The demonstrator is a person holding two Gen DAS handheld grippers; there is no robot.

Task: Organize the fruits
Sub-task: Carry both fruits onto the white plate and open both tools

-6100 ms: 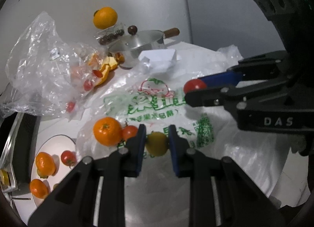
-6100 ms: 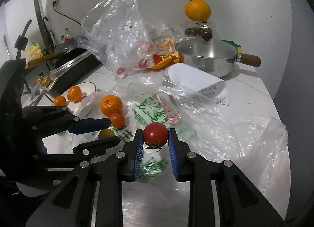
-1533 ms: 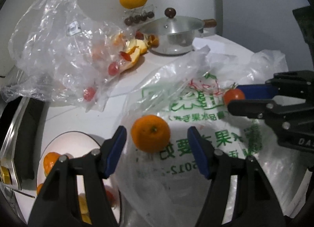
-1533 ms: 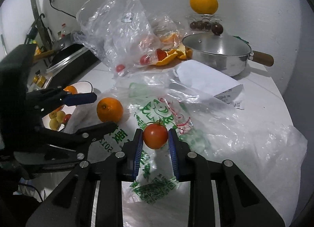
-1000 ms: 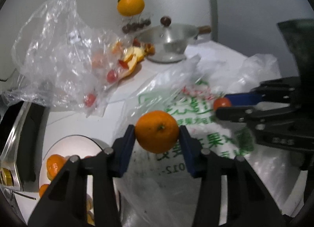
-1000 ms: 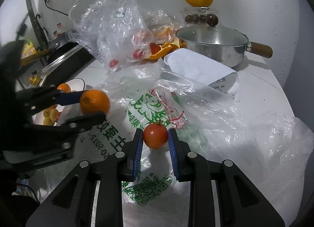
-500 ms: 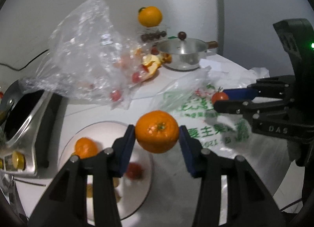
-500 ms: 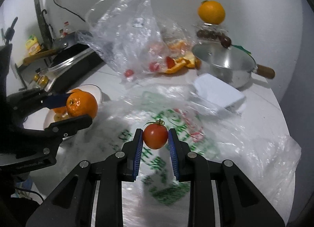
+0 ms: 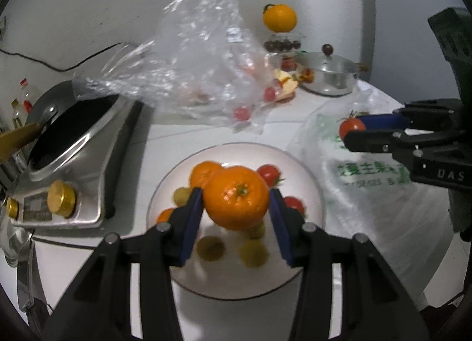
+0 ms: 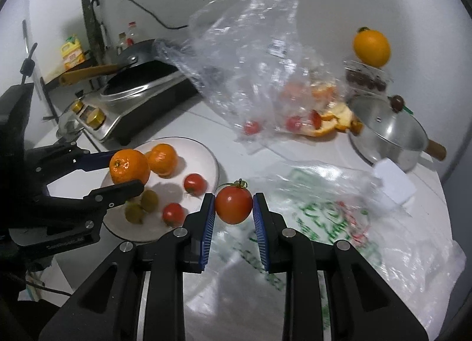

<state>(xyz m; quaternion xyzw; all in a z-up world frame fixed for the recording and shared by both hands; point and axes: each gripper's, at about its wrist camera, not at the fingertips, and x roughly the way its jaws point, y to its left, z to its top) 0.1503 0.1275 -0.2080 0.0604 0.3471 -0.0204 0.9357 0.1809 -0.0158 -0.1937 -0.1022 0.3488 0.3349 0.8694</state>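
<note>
My left gripper (image 9: 236, 211) is shut on an orange (image 9: 236, 204) and holds it above a white plate (image 9: 312, 190). The plate (image 10: 206, 152) carries another orange (image 10: 162, 159), small red tomatoes (image 10: 194, 183) and yellow-green fruits (image 10: 149, 200). My right gripper (image 10: 233, 212) is shut on a red tomato (image 10: 233, 204) and hovers over the printed plastic bag (image 10: 324, 223), just right of the plate. The left wrist view shows it at the right (image 9: 352, 130).
A clear bag (image 10: 259, 75) with small tomatoes and orange peel lies behind the plate. An induction cooker (image 9: 73, 146) with a pan stands at the left. A lidded steel pot (image 10: 386, 131) and an orange on a stand (image 10: 371, 45) are at the back right.
My left gripper has carried the orange left, from beside the plate to over its middle. My right gripper with the tomato has moved closer to the plate.
</note>
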